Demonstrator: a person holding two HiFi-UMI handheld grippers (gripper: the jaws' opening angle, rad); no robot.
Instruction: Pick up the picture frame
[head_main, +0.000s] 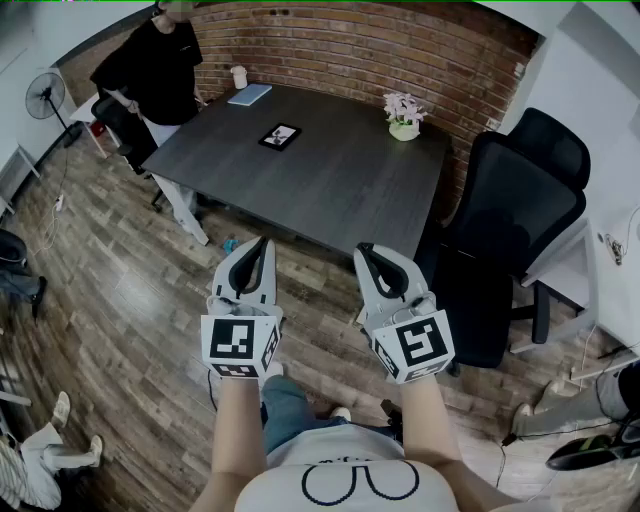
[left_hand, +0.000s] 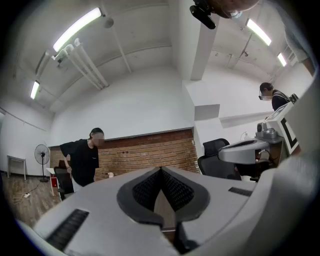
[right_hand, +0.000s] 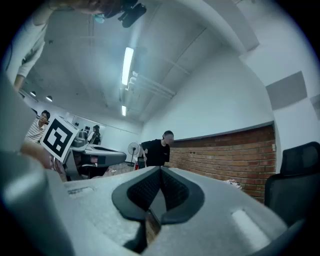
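The picture frame is small, black-edged and lies flat near the middle of the dark table. My left gripper and right gripper hover side by side over the wooden floor, short of the table's near edge, both pointing level toward it. Both are shut with nothing between the jaws. In the left gripper view the closed tips meet in front of the brick wall; the right gripper view shows its tips pressed together too. The frame is hidden in both gripper views.
A person in black stands at the table's far left corner. On the table sit a flower pot, a blue book and a white cup. A black office chair stands at the right, a fan at the far left.
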